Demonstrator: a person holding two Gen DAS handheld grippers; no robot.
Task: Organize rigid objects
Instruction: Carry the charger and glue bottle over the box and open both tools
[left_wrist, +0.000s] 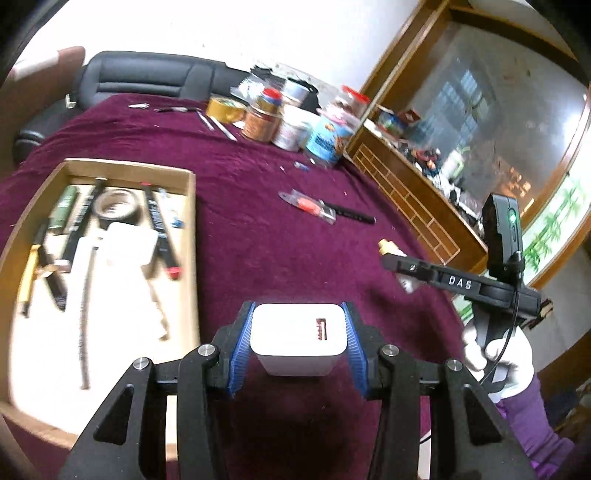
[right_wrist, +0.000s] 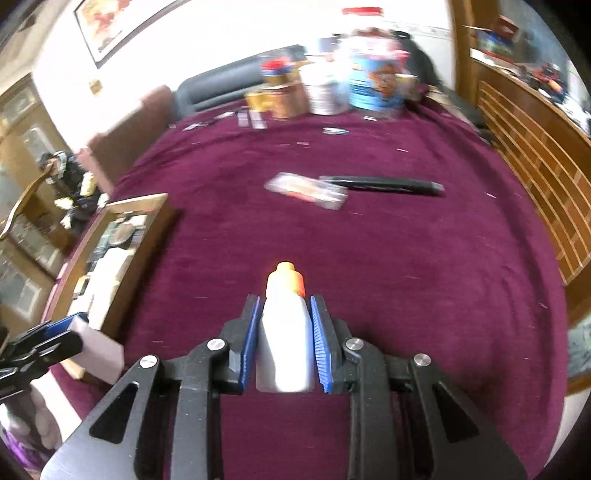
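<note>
Gripping a white charger block (left_wrist: 299, 338) between blue pads (left_wrist: 242, 350), left hand-held gripper (left_wrist: 298, 343) closed on its two sides, USB port facing the camera, block held clear above the maroon-clothed surface (left_wrist: 258, 236). Squeezing a small white bottle (right_wrist: 284, 347) with an orange cap, right hand-held gripper (right_wrist: 284, 343) closed on its body, cap pointing away from the wrist, bottle likewise off the cloth.

Lying to the left in the left wrist view: a shallow cardboard box (left_wrist: 190, 236) holding pens, a roll of tape, a white block and other long items, blurred. Resting out on the cloth, well apart from both hand-held grippers: a clear packet with a red-handled item (left_wrist: 308, 206), touching or overlapping the end of a black marker (left_wrist: 356, 215). Standing along the far edge: a cluster of jars and tins (left_wrist: 291, 118) beside a yellow tape roll (left_wrist: 224, 109). Seen at the right of the left view: the right hand-held gripper with the bottle's cap poking past its fingers, carried by a white-gloved hand (left_wrist: 495, 354) in a purple sleeve.
</note>
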